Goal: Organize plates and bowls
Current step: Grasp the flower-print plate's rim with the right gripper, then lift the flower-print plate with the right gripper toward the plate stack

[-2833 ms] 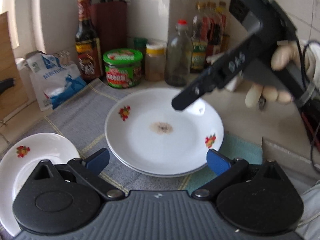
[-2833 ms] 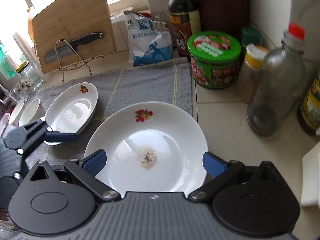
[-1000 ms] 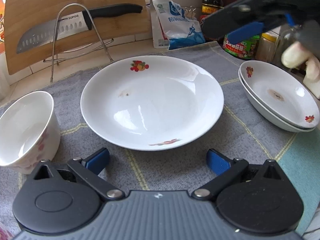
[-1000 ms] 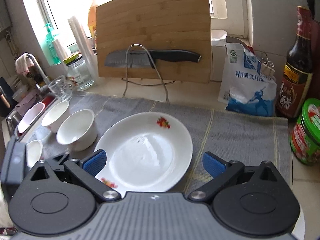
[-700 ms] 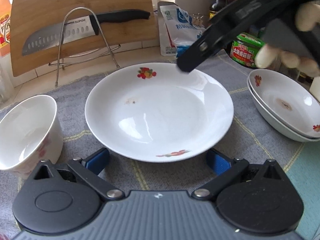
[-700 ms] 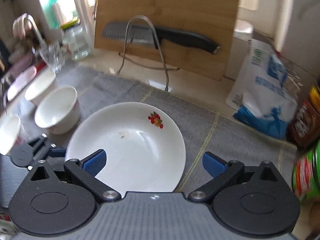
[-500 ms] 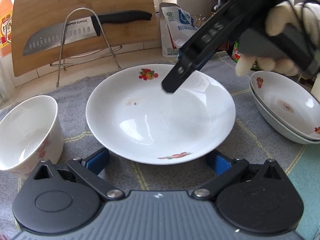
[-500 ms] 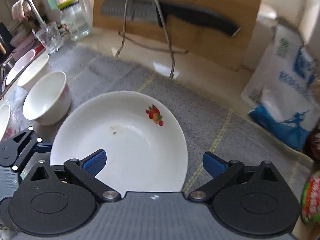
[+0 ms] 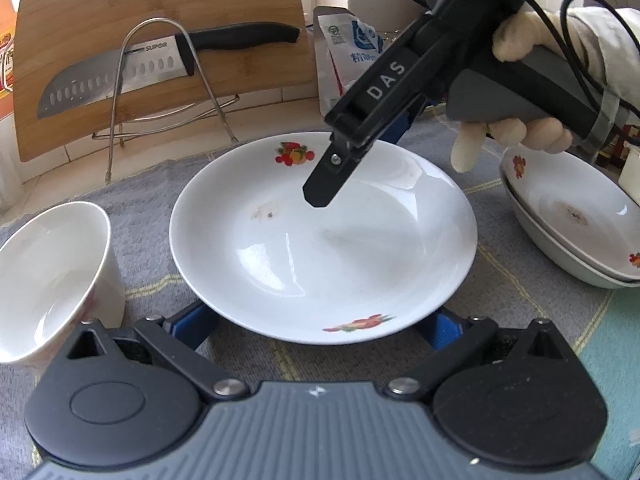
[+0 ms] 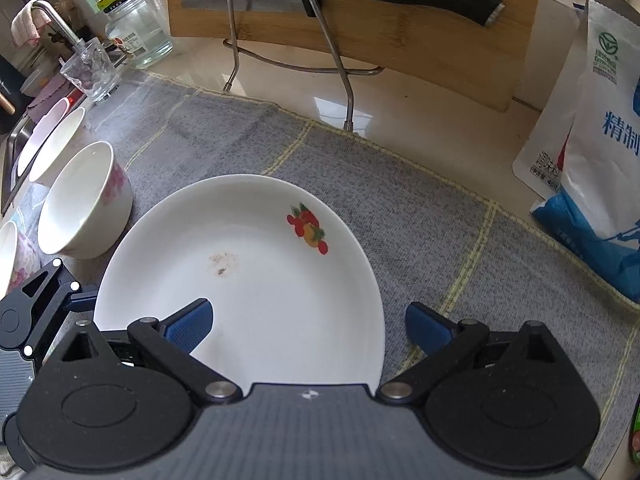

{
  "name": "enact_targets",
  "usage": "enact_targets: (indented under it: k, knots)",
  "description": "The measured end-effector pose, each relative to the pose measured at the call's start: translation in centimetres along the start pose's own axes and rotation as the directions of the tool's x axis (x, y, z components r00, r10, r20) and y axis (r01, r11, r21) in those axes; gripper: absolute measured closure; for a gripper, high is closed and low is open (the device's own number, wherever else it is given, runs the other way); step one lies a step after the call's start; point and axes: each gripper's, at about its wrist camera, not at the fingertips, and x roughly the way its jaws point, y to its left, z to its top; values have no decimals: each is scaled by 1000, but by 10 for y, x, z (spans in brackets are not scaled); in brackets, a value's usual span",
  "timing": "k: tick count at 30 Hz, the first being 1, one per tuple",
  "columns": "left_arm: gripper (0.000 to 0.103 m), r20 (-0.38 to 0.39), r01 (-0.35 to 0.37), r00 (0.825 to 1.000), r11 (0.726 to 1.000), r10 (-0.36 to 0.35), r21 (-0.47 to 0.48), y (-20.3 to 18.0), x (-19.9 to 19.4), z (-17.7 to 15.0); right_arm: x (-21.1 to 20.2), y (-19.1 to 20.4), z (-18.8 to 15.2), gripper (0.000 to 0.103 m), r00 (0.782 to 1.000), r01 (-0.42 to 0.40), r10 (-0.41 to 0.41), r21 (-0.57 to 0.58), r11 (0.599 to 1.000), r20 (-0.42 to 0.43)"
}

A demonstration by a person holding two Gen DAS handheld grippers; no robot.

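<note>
My left tongs stand wide at the near rim of a white fruit-print plate on the grey cloth covering the bench, gripping nothing. My right tongs hang wide and empty over the plate's right edge, one pad above the dish, the other over cloth. Two plates sit stacked at far right, a white bowl just left of the plate.

The plate is shiny, smooth white china. The cloth under it is rough and grey. The board is wood.
</note>
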Motion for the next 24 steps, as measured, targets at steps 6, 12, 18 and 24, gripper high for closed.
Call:
enact_targets:
  k: [6,12,18,24]
  knots:
    - [0,-2,3,1000,1000,-3,6,-1,1,1,1,1,3,0,1000,-1,1,-11,1000,-13]
    - [1,12,-7,1000,999,7,31,-4,-1,0,-1,0,9,1,997,-75,75,-2,997,-7]
    - [2,15,-11,1000,999,10,36,-4,-2,1,-4,-7,11,21,995,-102,102,14,995,-5]
    - [3,13,-14,1000,999,13,41,-4,-3,0,-5,-13,11,24,991,-134,134,36,990,-5]
